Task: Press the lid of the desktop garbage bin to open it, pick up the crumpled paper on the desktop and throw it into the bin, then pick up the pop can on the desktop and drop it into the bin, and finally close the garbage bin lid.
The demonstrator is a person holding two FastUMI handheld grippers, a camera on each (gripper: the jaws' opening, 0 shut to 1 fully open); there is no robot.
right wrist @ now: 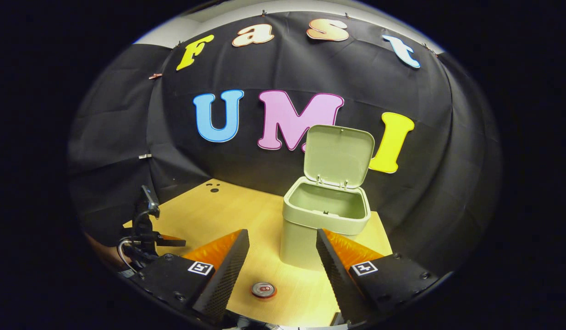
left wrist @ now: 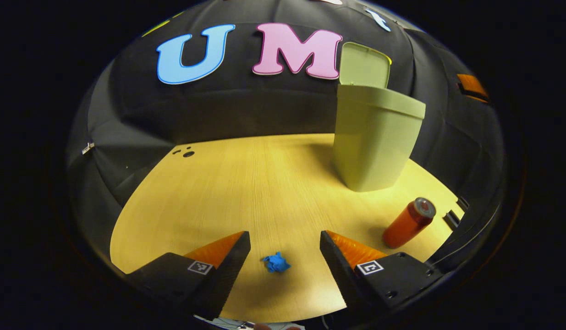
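A pale green bin (left wrist: 376, 137) stands on the wooden table, its lid (left wrist: 364, 64) swung up. In the right gripper view the bin (right wrist: 326, 220) shows an empty inside under the raised lid (right wrist: 338, 156). A small blue crumpled paper (left wrist: 276, 263) lies on the table between the fingers of my open left gripper (left wrist: 285, 250), just above it. An orange pop can (left wrist: 409, 222) stands upright to the right of that gripper, in front of the bin. My right gripper (right wrist: 283, 250) hangs open above the can's top (right wrist: 263, 289). The left gripper (right wrist: 147, 233) also appears at the left of the right gripper view.
The wooden table (left wrist: 246, 183) is ringed by the black cloth wall. Small dark holes (left wrist: 185, 152) sit at its far left corner. A dark fitting (left wrist: 452, 219) lies at the table's right edge near the can.
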